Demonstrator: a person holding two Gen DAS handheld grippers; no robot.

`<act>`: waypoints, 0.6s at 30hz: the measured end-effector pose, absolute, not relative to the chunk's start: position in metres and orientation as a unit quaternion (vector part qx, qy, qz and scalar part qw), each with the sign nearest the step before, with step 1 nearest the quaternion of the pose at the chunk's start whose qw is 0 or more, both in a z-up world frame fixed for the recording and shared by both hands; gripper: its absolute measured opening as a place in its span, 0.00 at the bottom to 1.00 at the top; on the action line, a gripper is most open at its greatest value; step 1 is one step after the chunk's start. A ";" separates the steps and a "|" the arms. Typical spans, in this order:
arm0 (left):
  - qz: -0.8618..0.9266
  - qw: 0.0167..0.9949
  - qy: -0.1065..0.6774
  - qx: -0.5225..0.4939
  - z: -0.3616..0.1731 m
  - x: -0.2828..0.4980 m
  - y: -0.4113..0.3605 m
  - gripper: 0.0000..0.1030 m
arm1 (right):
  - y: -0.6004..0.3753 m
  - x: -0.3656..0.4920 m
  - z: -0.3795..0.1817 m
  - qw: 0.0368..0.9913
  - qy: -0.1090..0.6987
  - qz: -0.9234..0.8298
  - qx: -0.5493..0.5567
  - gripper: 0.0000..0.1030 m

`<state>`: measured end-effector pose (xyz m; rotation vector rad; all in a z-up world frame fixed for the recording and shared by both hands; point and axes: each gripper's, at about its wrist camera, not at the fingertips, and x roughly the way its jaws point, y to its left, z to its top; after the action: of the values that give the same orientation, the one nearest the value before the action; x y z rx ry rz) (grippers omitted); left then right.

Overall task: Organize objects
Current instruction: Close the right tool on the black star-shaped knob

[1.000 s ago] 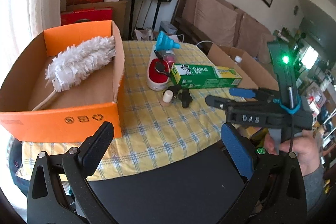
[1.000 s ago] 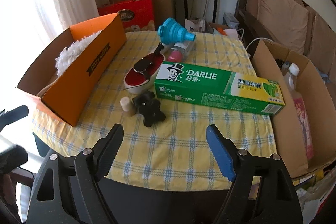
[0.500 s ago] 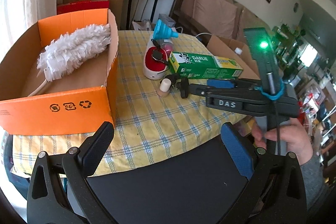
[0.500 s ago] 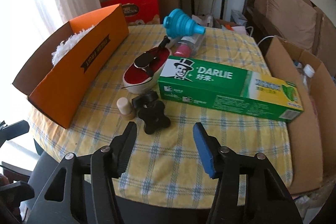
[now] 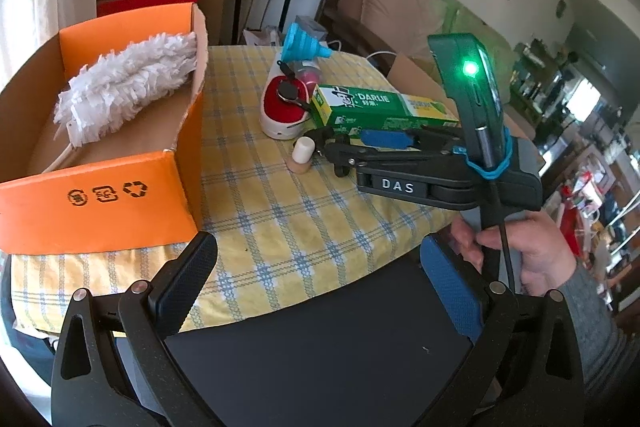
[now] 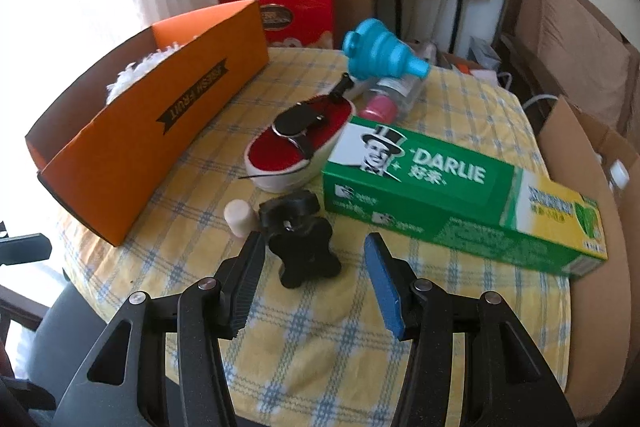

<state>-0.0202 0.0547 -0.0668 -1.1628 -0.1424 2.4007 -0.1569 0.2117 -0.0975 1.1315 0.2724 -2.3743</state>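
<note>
**Ana:** Knob first — the black knob sits on the yellow checked tablecloth, between the spread fingers of the right gripper, which has not closed on it. The dark pad looks just beside its left edge; the blue pad stands apart.

**Ben:** So the step in hand is the approach to a pick?

**Ana:** That is my reading. Next it calls for a little more advance, then a squeeze across the knob's lobes, which are uneven and may twist.

**Ben:** And the left gripper?

**Ana:** Wide apart, holding nothing, hanging at the table's near edge.

**Ben:** What lies around the knob?

**Ana:** A cream stopper just beside it, a red-and-white tray behind, and the green toothpaste box to the right. Beyond them, a blue funnel.

**Ben:** Containers?

**Ana:** The orange box holds a white duster. A brown carton stands past the table's right edge; its contents are mostly hidden.
</note>
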 end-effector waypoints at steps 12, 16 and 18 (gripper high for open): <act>0.866 0.245 -0.048 -0.432 -0.070 -0.022 0.072 0.97 | 0.213 -0.165 -0.107 0.277 0.102 -0.854 0.429 0.35; 0.863 0.250 -0.044 -0.436 -0.074 -0.027 0.081 0.93 | 0.225 -0.163 -0.104 0.262 0.071 -0.858 0.436 0.35; 0.861 0.253 -0.038 -0.439 -0.077 -0.029 0.088 0.93 | 0.235 -0.160 -0.101 0.253 0.053 -0.861 0.437 0.35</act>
<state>-0.0295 0.0882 -0.0772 -1.1948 -0.1034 2.3410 -0.1599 0.2347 -0.1007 1.1890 0.1451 -2.3413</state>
